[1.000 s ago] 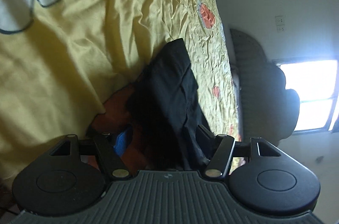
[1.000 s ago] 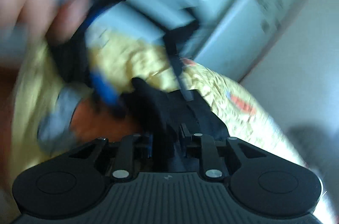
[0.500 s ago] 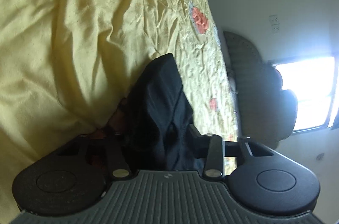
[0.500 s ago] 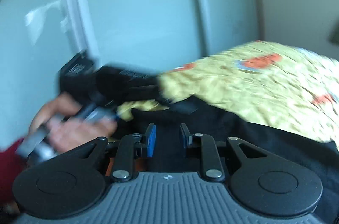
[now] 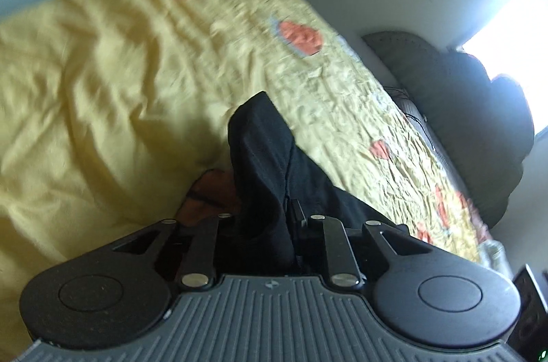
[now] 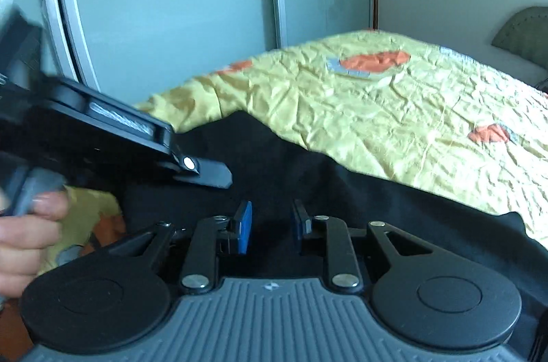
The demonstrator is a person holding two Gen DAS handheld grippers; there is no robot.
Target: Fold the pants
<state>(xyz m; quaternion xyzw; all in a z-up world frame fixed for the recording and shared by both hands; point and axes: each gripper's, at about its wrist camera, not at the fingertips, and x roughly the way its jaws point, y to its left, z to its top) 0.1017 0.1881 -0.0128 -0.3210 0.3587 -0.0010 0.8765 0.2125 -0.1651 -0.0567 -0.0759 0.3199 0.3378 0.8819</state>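
Note:
The black pants (image 5: pixel 270 156) lie on a bed with a yellow cover (image 5: pixel 102 87). In the left wrist view my left gripper (image 5: pixel 265 218) is shut on a bunch of the black cloth, which hides the fingertips. In the right wrist view the pants (image 6: pixel 308 177) spread dark across the lower frame. My right gripper (image 6: pixel 270 221) hovers just over them with blue pads (image 6: pixel 244 225) a small gap apart and nothing between them. The left gripper also shows in the right wrist view (image 6: pixel 205 173), held by a hand at the left.
The yellow bed cover (image 6: pixel 376 108) has orange patches. A grey-green headboard (image 5: pixel 462 108) and a bright window (image 5: pixel 513 19) are at the right. Glass sliding doors (image 6: pixel 171 2) stand behind the bed. A hand (image 6: pixel 27 238) is at the left edge.
My left gripper has closed on the pants and lifted, tilting toward the headboard. My right gripper has let go of the cloth, opened slightly and swung to face the sliding doors.

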